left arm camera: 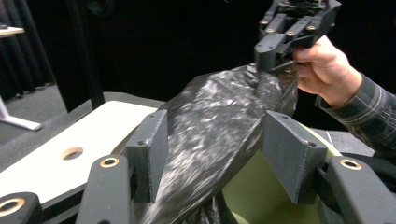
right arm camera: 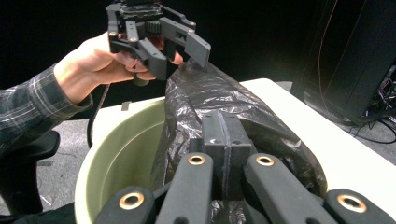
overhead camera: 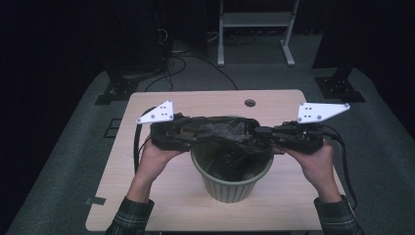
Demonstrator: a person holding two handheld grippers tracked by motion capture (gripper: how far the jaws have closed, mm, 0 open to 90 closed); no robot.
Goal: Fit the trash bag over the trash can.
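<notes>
Left gripper: jaws stand apart, bag running between them, pads not pressing in its own view; no hold there. Bag: black film, stretched level over the bin, which sits mid-counter near the front edge; part of the bag hangs inside the bin. Right gripper: jaws fully closed, pinching the bag's edge. Risks, as I judge: with one pinch only, the free side may slump; a hard pull could tear the film or tip the bin.
</notes>
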